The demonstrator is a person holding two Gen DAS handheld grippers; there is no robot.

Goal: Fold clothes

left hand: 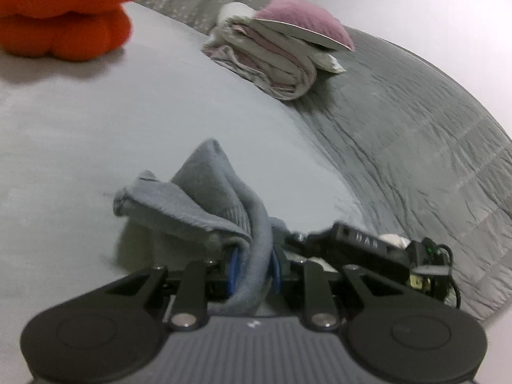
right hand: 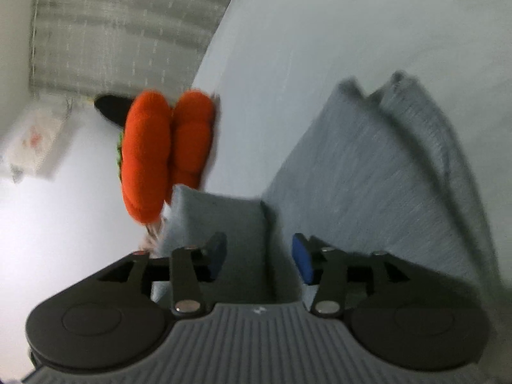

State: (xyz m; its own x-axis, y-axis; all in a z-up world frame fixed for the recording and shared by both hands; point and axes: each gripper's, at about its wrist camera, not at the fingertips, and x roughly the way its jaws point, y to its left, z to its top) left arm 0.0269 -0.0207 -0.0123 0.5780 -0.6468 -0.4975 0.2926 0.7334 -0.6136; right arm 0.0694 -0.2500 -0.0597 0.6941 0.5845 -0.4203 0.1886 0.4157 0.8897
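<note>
Grey cloth is pinched by left fingers; right fingers are spread, cloth between, ungripped. Bunched fabric may slip, ruining the fold.

You've got two grippers in play, the left gripper and the right gripper. One grey garment on the bed. One orange plush cushion at its far edge, one folded pile of laundry, one pink pillow on top.
</note>
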